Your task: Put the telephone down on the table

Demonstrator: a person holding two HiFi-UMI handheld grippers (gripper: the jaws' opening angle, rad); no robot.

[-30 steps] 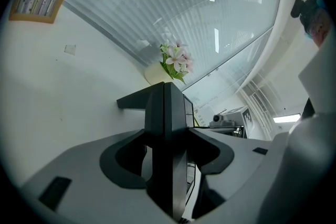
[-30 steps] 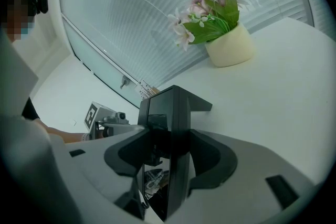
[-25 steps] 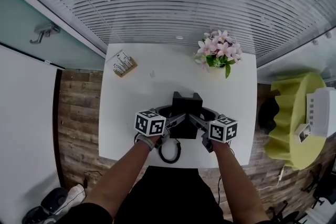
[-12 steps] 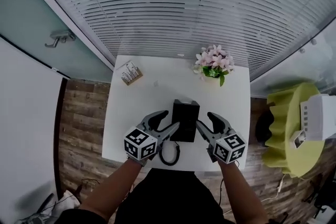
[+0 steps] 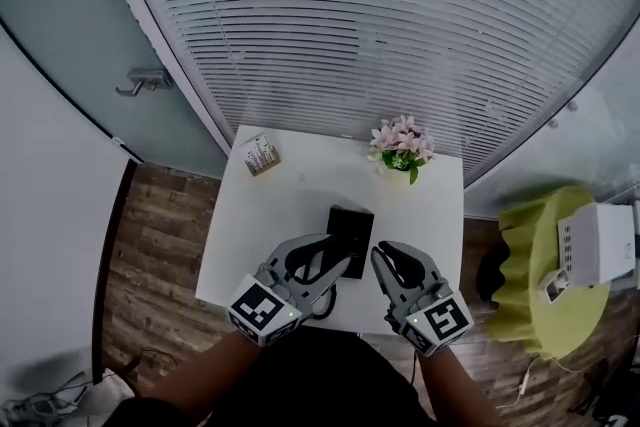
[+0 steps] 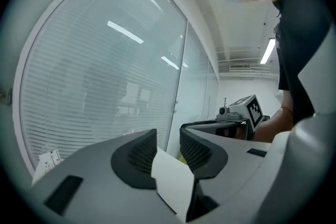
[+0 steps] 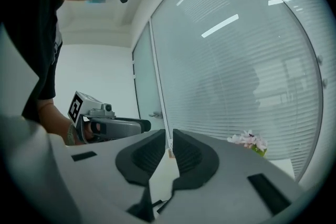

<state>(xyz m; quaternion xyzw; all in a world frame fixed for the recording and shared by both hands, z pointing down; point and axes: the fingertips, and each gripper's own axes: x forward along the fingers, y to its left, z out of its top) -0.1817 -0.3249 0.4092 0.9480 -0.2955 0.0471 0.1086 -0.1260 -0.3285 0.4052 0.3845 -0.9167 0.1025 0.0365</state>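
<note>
The black telephone lies on the white table, near its middle. Both grippers hang well above the table's near edge, apart from the phone. My left gripper is closing, with a clear gap between its pads and nothing in it. My right gripper is closing too; only a slim gap is left and nothing sits in it. Each gripper view shows the other gripper held level beside it: the right gripper and the left gripper.
A pot of pink flowers stands at the table's far right, and a small box of cards at its far left. Window blinds run behind. A yellow-green seat with a white device stands to the right.
Both grippers have lifted off the telephone toward the camera, rolled, and narrowed their jaws. The telephone stays on the table. The head view has pulled back and up.
</note>
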